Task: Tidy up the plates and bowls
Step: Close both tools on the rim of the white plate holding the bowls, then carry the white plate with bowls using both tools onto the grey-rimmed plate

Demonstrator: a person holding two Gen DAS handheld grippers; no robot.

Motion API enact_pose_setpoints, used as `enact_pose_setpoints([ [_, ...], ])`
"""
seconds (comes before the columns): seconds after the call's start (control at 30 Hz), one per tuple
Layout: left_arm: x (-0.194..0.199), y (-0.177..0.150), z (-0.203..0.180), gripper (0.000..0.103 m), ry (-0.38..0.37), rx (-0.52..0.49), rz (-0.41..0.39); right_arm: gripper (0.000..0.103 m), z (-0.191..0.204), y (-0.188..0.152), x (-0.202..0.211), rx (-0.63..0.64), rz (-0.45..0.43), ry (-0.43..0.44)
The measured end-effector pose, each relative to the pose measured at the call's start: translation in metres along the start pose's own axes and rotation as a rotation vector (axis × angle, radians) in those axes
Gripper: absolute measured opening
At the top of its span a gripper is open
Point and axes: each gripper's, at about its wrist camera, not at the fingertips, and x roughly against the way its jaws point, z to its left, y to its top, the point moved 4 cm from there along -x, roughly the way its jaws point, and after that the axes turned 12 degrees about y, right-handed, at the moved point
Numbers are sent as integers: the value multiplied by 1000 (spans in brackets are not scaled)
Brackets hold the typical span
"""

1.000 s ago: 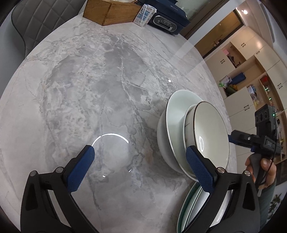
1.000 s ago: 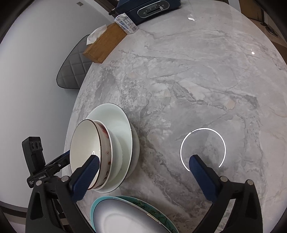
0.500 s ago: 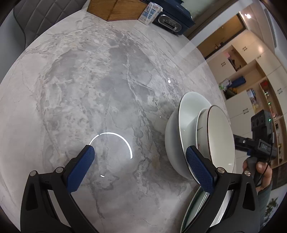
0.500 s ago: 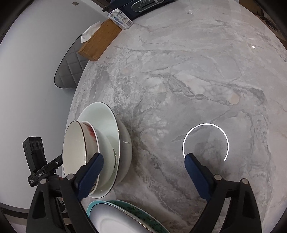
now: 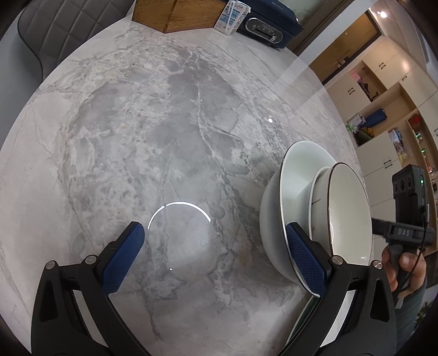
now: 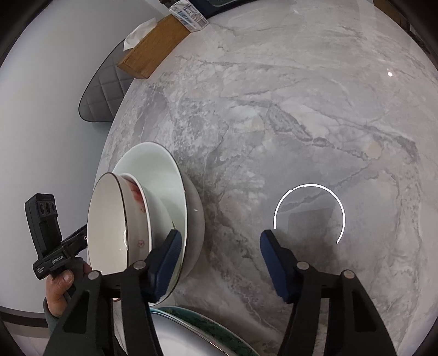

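Observation:
A large white bowl [image 5: 298, 175] [image 6: 156, 169] stands on the marble table [image 5: 164, 137], with a red-flowered bowl [image 6: 137, 202] and a dark-rimmed white bowl [image 5: 347, 208] [image 6: 106, 219] nested in it. Near the table's front edge lies a white plate [image 6: 178, 339] on a teal patterned plate [image 6: 219, 326]. My left gripper [image 5: 213, 230] is open and empty, its right finger just in front of the big bowl. My right gripper [image 6: 221, 235] is closing; its left finger overlaps the big bowl's rim and its right finger stands apart over bare table. Neither pad presses the bowl.
At the far edge are a wooden tissue box [image 5: 178, 13] [image 6: 153, 46], a small carton [image 5: 231, 16] and a dark blue appliance [image 5: 268, 22]. A grey quilted chair [image 5: 54, 30] [image 6: 104, 93] stands beyond the table. Cabinets [image 5: 383, 82] line the right. A hand [image 6: 60, 284] grips the left tool.
My right gripper's jaws have narrowed a good deal and it has sunk closer to the bowl stack, its left finger now over the big bowl's rim. The left gripper has barely moved.

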Motion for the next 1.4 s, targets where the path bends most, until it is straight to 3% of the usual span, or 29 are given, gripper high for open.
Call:
enact_pose_setpoints([
  [0.13,1,1,-1,97,-10,2,-20,42,4,-1,-5,6,7,23],
  [0.3,16,-2,-17,50,-46,-35,-36,34,9,-2,-3,12,14,25],
  [0.4,21,-5,-26,35,-56,-52,-51,22,14,-3,-3,24,7,41],
  [0.47,21,-5,-27,34,-71,-45,-50,17,17,-3,-5,20,5,54],
  [0.67,18,-8,-22,32,-124,7,-14,16,19,-3,-5,15,-4,44],
  [0.8,11,-11,-17,35,-199,76,38,16,15,-2,-3,-11,-8,58],
  [1.0,7,-12,-19,32,-192,107,48,16,18,-2,-3,-5,-9,36],
  [1.1,12,-15,-32,14,-186,40,18,16,18,-2,-3,0,-8,38],
  [1.17,15,-18,-37,14,-147,15,8,14,18,-1,-4,3,-8,32],
  [1.4,14,-19,-36,13,-161,43,33,13,23,-3,-5,35,-16,-23],
])
